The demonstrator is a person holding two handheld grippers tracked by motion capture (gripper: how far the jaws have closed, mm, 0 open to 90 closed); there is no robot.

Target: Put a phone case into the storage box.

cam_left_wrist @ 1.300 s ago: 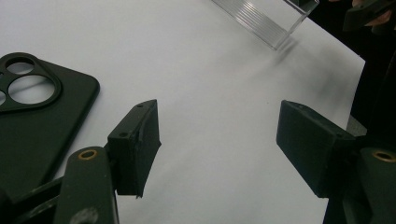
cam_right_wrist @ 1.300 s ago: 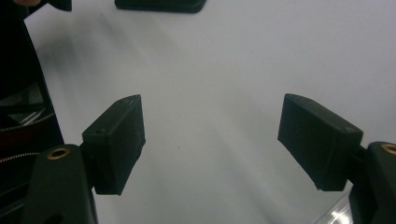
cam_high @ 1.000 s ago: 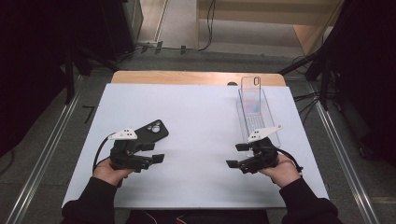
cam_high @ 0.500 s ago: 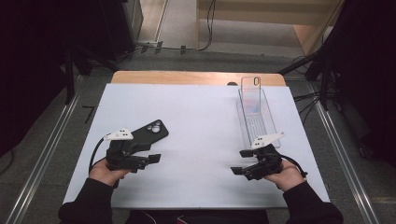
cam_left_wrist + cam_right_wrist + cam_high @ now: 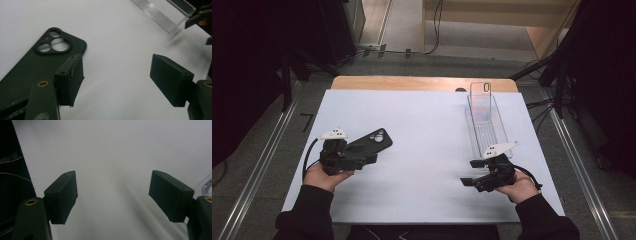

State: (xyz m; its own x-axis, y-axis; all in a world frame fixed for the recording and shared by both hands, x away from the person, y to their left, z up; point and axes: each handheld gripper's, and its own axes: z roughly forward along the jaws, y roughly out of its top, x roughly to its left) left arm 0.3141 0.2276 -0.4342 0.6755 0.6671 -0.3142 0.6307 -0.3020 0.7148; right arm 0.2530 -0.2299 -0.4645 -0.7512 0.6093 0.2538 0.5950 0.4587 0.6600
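Left claw (image 5: pixel 117 75) apart beside black phone case (image 5: pixel 42 62); right claw (image 5: pixel 112 195) apart nr clear tray (image 5: pixel 484 125).

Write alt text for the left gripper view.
A black phone case lies flat on a white table, its camera cutout at the far end. The left gripper hovers with jaws open, one pad over the case's near edge. A clear tray sits beyond.

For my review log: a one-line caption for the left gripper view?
Open left tool poised over the white table, black phone case lying beside one jaw.
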